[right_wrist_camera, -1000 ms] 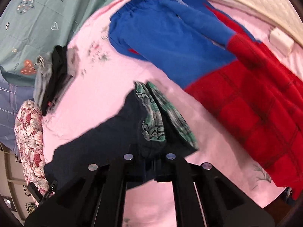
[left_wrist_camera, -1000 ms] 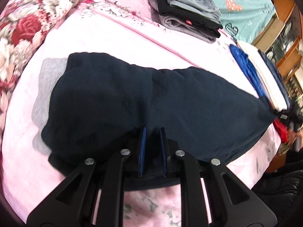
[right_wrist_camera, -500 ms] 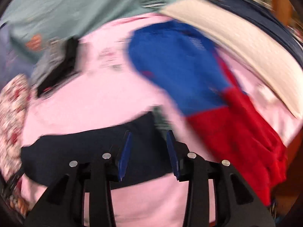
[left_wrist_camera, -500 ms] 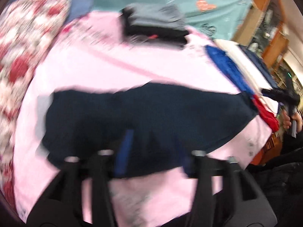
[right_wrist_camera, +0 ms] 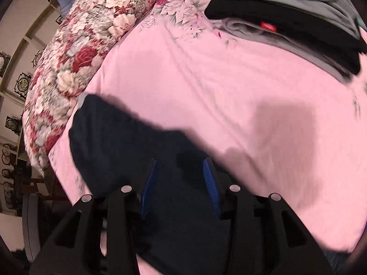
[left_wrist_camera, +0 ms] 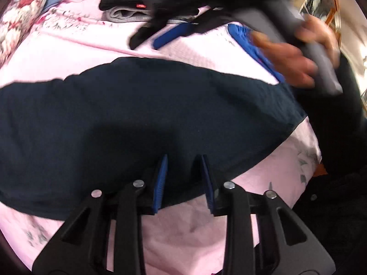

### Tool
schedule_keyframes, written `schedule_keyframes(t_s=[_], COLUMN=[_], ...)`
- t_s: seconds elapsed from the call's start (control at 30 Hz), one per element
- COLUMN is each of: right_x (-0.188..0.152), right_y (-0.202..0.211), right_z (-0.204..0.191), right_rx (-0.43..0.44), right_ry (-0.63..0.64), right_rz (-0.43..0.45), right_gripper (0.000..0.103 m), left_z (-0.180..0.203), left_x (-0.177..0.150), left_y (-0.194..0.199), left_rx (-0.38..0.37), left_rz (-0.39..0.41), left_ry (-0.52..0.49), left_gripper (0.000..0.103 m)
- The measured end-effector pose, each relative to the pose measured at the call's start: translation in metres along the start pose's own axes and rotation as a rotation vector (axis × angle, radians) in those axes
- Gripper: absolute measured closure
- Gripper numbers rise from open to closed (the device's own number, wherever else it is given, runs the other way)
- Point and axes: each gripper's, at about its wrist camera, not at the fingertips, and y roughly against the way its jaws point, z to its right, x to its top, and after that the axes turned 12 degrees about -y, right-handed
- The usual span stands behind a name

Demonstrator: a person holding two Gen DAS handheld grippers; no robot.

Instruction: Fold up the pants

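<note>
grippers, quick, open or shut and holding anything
Left gripper: open, empty, fingers apart over the dark pants.
Right gripper: open, empty, over the same pants.

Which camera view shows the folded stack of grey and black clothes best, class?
The right wrist view: the stack of grey and black clothes is large and sharp, its layers and red tag distinct. The left wrist view shows the stack small at the top edge, partly hidden by the right tongs.
</note>
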Motion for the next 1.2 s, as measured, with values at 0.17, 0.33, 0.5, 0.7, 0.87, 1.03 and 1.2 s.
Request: schedule_keyframes(t_s=[0.17,0.33,0.5,0.7,0.87,1.03,1.2], right_x=[0.029,0.02,-0.01,-0.034,-0.03,-0.015,0.002], right_y=[-0.032,-0.047,-0.037,-0.04,-0.041,-0.019,-0.05], right_z=[-0.002,-0.005,-0.018,-0.027,-0.03,-0.023,-0.014], right_rx=[-0.029,-0.043,-0.081,-0.124,-0.097,-0.053,-0.133], right_ry=[-0.015,0.01,0.087,0.167,0.192,0.136,0.148], right_rz=[-0.05,-0.114,-0.072,-0.032,0.005,0.085,0.073], right_gripper=[0.061,0.061,0.061,0.061,0.082,0.089,0.091], left_z=[-0.016,-0.019,-0.011,-0.013,-0.019,-0.022,-0.025], left_x=[-0.004,-0.007,-0.008,-0.011,-0.01,-0.009,-0.008], left_y=[0.001,0.002,0.002,0.0,0.003,0.003,0.002], left_rx=[-0.099,-0.108,-0.096,-0.124,-0.133,-0.134,-0.133], left_rz=[0.025,0.029,0.036,0.047,0.049,0.047,0.038], left_ry=[0.055,0.042,0.019,0.029,0.035,0.036,0.05], left_gripper=[0.072,0.072,0.072,0.072,0.072,0.072,0.072])
